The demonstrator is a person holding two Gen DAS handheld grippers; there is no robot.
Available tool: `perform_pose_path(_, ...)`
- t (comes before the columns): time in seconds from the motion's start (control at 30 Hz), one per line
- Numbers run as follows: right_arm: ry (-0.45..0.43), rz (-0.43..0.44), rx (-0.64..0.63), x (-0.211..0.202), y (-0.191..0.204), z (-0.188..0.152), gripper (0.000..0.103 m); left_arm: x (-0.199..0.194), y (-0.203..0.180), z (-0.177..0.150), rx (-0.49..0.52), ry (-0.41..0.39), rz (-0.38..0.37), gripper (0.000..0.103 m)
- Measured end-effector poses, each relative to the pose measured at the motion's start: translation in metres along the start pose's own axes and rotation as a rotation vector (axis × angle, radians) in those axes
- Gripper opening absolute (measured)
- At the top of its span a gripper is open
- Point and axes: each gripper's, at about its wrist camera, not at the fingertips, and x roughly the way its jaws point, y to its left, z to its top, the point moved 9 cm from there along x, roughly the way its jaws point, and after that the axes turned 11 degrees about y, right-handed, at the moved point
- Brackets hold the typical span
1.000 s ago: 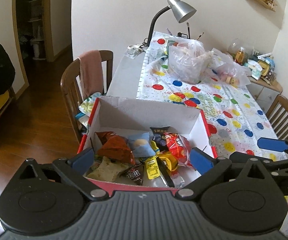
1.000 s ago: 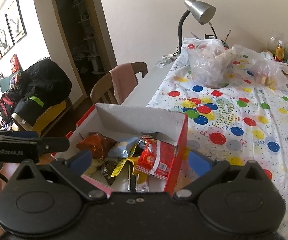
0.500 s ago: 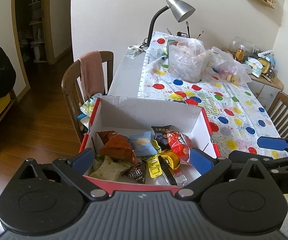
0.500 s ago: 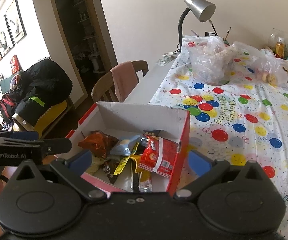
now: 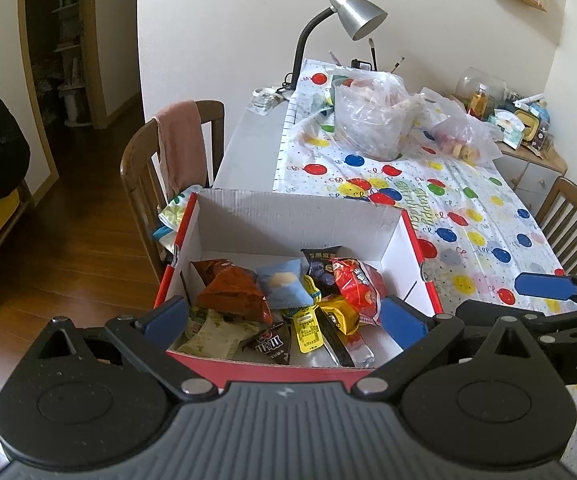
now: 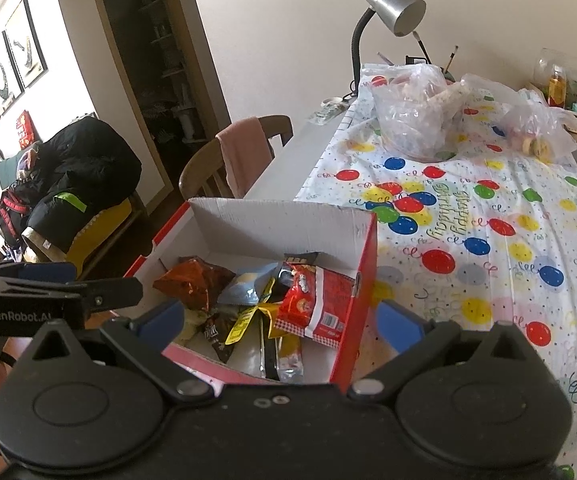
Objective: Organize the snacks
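Note:
A red and white cardboard box [image 5: 296, 220] [image 6: 272, 220] stands at the near corner of the table and holds several snack packets. Among them are an orange-brown bag [image 5: 228, 288] [image 6: 194, 284], a light blue packet [image 5: 284, 284], a red bag [image 5: 358, 284] [image 6: 316, 300], a yellow sachet [image 5: 308, 326] and a dark chocolate packet [image 5: 272, 344]. My left gripper [image 5: 284, 316] hovers open over the box's near edge, empty. My right gripper [image 6: 280, 320] is open too, straddling the box's right wall, with nothing in it.
A balloon-print cloth [image 6: 488, 220] covers the table. Clear plastic bags of food [image 5: 368, 120] [image 6: 412, 120] and a grey desk lamp [image 5: 352, 16] stand at the far end. A wooden chair with a pink cloth [image 5: 176, 148] sits left; another chair [image 5: 568, 220] sits right.
Both grippers have drawn back and up a little from the box, so more of the table shows. Both stay open; the snacks have not moved.

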Motion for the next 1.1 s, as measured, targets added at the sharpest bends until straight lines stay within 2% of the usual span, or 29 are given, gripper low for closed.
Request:
perform_pose_path(0.73, 0.013, -0.007, 0.026, -0.003, -0.008, -0.006, 0.103, 0.000, -0.009, -0.003, 0.025, 0.012, -0.018, 0.103)
perform_pose_path(1.1, 0.013, -0.022, 0.057, -0.009, -0.024, -0.012, 0.103, 0.002, -0.019, -0.005, 0.037, 0.018, -0.026, 0.103)
